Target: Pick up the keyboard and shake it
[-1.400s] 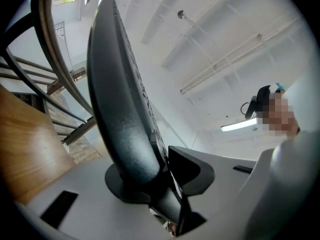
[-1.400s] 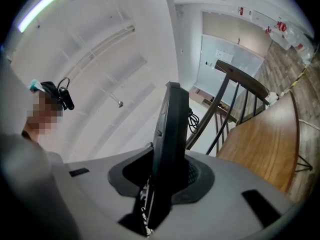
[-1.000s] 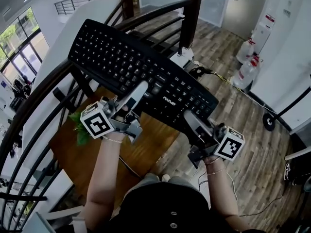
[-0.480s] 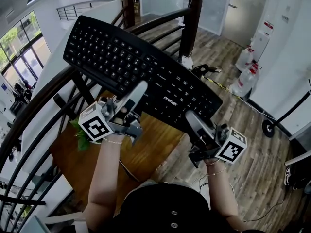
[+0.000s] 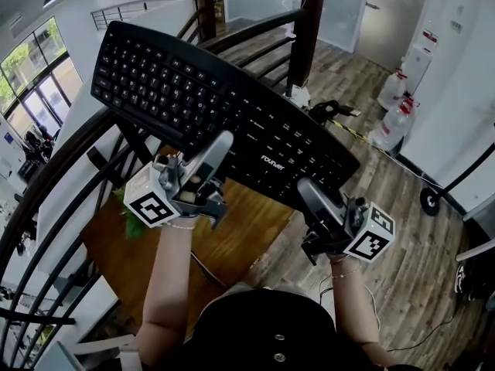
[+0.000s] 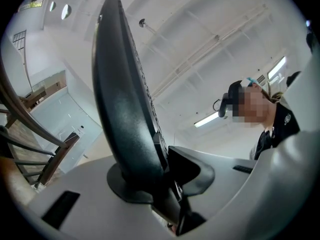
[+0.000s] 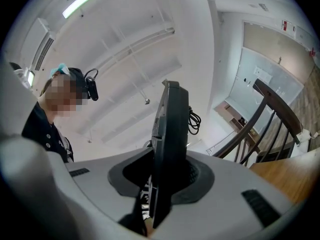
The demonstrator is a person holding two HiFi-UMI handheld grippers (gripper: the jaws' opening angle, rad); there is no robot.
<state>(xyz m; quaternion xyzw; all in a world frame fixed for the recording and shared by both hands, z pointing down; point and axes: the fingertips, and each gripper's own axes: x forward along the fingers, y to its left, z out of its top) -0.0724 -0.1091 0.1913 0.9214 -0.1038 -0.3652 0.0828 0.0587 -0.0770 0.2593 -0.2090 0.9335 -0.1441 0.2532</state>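
Observation:
A black keyboard (image 5: 216, 110) hangs in the air in the head view, keys facing me, its left end tilted higher than its right. My left gripper (image 5: 223, 144) is shut on the keyboard's near edge left of the middle. My right gripper (image 5: 303, 188) is shut on the near edge toward the right end. In the left gripper view the keyboard (image 6: 125, 114) stands edge-on between the jaws, which clamp its rim. The right gripper view shows the keyboard (image 7: 170, 149) edge-on too, pinched between both pads, with its coiled cable (image 7: 194, 120) behind it.
A dark curved stair railing (image 5: 69, 141) and post (image 5: 303, 29) run behind the keyboard. Below lie a wooden table (image 5: 224, 230) with a green plant (image 5: 125, 207), wood flooring and two water bottles (image 5: 394, 114) at the right.
The keyboard has risen and tilted, its left end climbing toward the upper left. Both grippers rose slightly with it and rolled, keeping their grip.

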